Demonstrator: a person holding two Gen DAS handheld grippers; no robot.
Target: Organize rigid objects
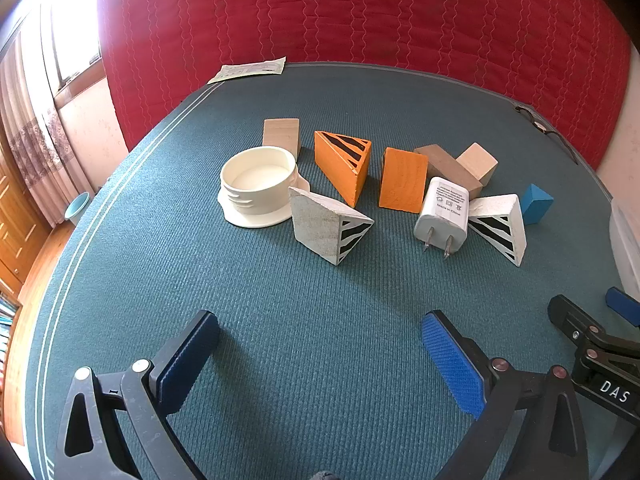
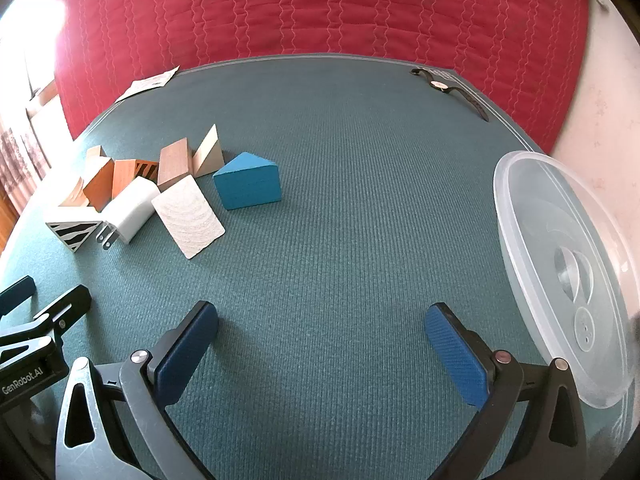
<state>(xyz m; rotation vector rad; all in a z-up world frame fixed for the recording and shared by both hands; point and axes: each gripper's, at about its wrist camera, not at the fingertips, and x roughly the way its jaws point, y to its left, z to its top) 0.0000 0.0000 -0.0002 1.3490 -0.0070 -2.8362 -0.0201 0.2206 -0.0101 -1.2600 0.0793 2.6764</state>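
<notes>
A: Cluster of rigid pieces is sitting mid-table on the teal ribbed cloth [image 1: 320, 340]. Mostly painted wooden wedges. Two orange ones: striped orange wedge [image 1: 344, 166] showing black tiger stripes on its triangular face, plain orange wedge [image 1: 402, 180] showing wood grain through the paint.

B: White ones?

A: Two white zebra-striped wedges. Near white wedge [image 1: 326, 226] is lying just in front of the cream cup [image 1: 260, 184], rough matte face toward the camera. Far white wedge [image 1: 500, 224] is sitting just beside the charger [image 1: 442, 210]; cannot tell if they are touching.

B: Charger details?

A: White glossy plastic plug adapter, rounded corners, two metal prongs pointing toward the camera, printed label up. Cup is round, smooth plastic, threaded ridges on its outer wall, flared base.

B: Rest of the pile?

A: Bare-wood blocks at the back: tan block [image 1: 282, 136], brown block [image 1: 448, 168], pale block [image 1: 478, 162]. Blue wedge [image 2: 248, 184] is sitting at the cluster's right end, smooth matte paint.

B: Grippers?

A: Left gripper [image 1: 320, 356] and right gripper [image 2: 322, 350] are both hovering over bare cloth, jaws spread wide, nothing between the textured blue pads. Translucent plastic lid [image 2: 560, 264] is lying at the far right, near the right gripper.
</notes>
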